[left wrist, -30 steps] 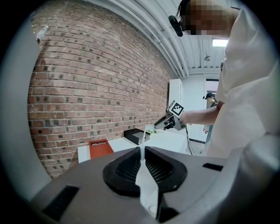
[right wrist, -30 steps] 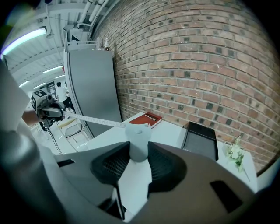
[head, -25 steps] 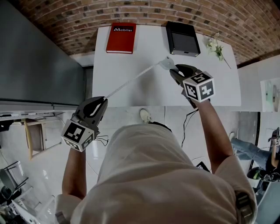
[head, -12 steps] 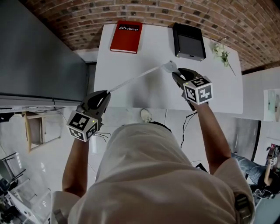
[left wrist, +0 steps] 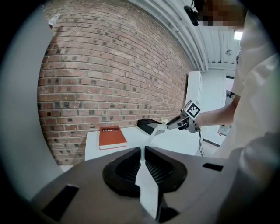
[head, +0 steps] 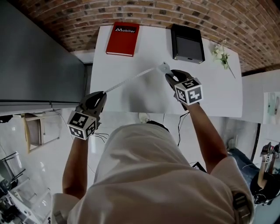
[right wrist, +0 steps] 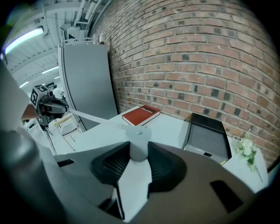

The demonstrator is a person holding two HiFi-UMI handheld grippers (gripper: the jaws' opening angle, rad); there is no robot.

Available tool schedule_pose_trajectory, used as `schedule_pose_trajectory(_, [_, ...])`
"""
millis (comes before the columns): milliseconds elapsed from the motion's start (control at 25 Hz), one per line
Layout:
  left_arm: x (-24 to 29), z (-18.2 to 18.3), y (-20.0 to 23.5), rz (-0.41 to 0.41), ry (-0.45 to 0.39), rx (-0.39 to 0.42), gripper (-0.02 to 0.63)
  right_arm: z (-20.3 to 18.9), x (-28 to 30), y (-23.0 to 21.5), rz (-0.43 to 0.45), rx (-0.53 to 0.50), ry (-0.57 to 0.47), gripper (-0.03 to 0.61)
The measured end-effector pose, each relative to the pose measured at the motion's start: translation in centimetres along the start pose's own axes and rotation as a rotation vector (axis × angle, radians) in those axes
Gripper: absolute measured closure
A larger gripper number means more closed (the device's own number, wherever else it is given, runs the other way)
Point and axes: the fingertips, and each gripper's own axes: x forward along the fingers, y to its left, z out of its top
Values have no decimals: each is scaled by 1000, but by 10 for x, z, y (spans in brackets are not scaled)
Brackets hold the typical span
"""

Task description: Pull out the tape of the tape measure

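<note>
Brick wall [head: 144, 8] backs a white tabletop [head: 214, 87], where a red book [head: 122, 39] lies at the far left, a black tray [head: 187, 43] sits at the far middle and a small sprig of flowers [head: 222, 53] lies just right of the tray. A grey cabinet [head: 39, 57] stands to the left of the tabletop. The person holds the right gripper [head: 168, 75] over the tabletop, its jaws partly spread and clamped on the round white case of the tape measure [head: 164, 67]. From the case the tape [head: 131, 79] runs taut through the air toward the near left. There the left gripper [head: 103, 94], at the tabletop's near left corner, has its jaws almost together, pinching the tape flat between them.
</note>
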Motion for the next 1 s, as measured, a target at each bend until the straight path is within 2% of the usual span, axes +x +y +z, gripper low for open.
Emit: schedule_pose_trajectory(1000, [100,-75,53,130,196,-123,583,-53,104,-45,14,-54,62,446])
